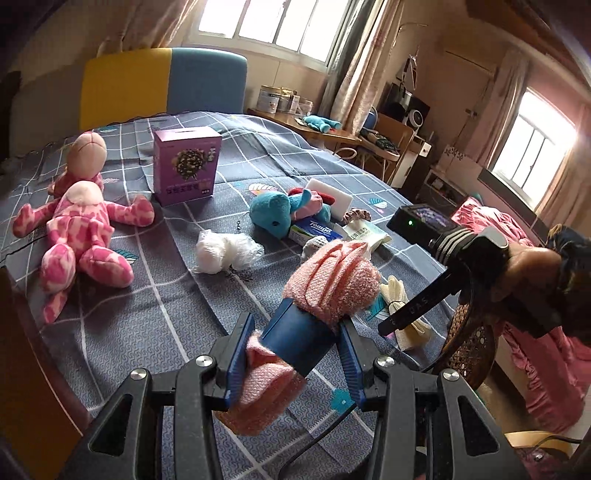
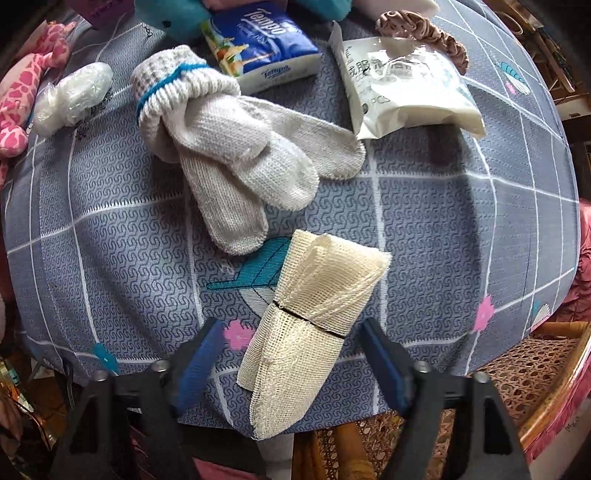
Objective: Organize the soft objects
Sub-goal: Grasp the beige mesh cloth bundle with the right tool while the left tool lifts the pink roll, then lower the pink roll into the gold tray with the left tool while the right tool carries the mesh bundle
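Observation:
My left gripper is shut on a rolled pink cloth with a blue paper band and holds it above the bed. My right gripper is open, its jaws on either side of a cream mesh cloth bundle tied with a black band at the bed's near edge. The right gripper also shows in the left wrist view, over the same cream bundle. White knit gloves lie just beyond the bundle.
On the blue checked bedspread lie a pink plush doll, a purple box, a blue plush toy, a Tempo tissue pack, a white wipes packet, a scrunchie and a white plastic wad. A wicker chair stands beside the bed.

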The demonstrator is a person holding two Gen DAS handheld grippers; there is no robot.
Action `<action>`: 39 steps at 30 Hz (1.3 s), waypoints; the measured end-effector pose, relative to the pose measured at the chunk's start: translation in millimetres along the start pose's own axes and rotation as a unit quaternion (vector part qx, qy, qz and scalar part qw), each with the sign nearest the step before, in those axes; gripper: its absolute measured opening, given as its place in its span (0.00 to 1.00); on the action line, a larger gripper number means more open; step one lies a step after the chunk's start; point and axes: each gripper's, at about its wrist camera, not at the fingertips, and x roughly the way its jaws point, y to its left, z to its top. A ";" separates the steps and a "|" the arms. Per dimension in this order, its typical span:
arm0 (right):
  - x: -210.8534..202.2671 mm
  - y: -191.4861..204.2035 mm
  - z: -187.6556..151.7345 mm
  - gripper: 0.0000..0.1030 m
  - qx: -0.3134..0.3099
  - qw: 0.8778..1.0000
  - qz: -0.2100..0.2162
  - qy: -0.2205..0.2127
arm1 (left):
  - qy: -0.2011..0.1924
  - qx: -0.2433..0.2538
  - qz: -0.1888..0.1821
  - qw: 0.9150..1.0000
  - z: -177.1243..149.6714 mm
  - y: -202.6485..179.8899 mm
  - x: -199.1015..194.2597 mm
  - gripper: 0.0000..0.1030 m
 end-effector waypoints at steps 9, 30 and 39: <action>-58.0 26.8 -41.1 0.45 -0.066 0.987 0.000 -0.149 | -0.040 -0.084 0.040 0.995 -16.4 43.8 -50.5 0.44; -31.2 208.5 -63.4 0.45 -0.299 0.912 -0.010 -0.281 | -0.063 -0.461 0.228 0.855 -65.7 260.0 -98.6 0.46; -14.7 203.8 -57.0 0.44 -0.288 0.922 0.004 -0.258 | -0.058 -0.479 0.224 0.847 -36.5 295.5 -66.5 0.53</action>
